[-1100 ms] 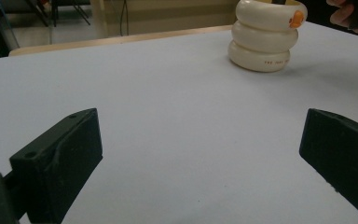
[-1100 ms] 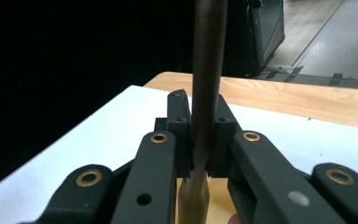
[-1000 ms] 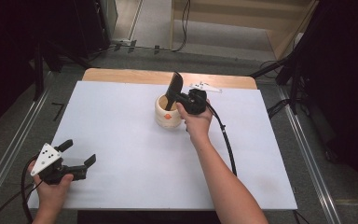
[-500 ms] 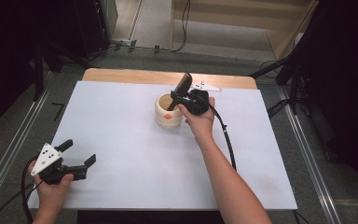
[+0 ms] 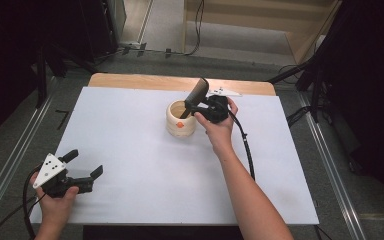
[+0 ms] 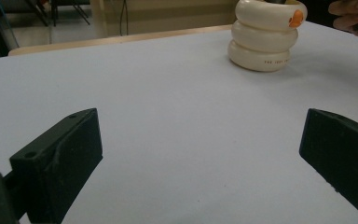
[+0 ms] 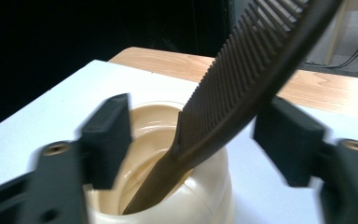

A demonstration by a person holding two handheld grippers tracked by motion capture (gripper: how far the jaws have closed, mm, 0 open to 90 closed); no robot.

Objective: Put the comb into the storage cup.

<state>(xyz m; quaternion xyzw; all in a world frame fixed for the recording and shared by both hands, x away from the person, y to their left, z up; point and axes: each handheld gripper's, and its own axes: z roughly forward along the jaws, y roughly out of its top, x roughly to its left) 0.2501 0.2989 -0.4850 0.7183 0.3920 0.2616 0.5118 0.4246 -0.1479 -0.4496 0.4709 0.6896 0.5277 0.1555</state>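
Observation:
A cream ribbed cup (image 5: 179,122) with an orange mark stands at the back middle of the white table cover (image 5: 130,125). A dark comb (image 5: 196,94) stands handle-down in the cup and leans toward the back right. My right gripper (image 5: 192,110) is at the cup's rim; its jaws have just been opening. In the right gripper view the comb (image 7: 242,79) passes between the jaws of the right gripper (image 7: 198,137) with gaps on both sides, over the cup (image 7: 205,196). My left gripper (image 5: 85,162) rests open near the front left corner, facing the cup (image 6: 263,39).
A bare wooden strip (image 5: 145,82) runs along the table's back edge. The right gripper's cable (image 5: 245,150) trails toward the front beside the forearm. Metal rails (image 5: 330,165) flank the table, and dark stands and cables lie on the floor behind.
The right gripper's jaws have parted from the comb. The comb has tipped from nearly upright to leaning toward the back right in the cup. The left gripper has stayed put.

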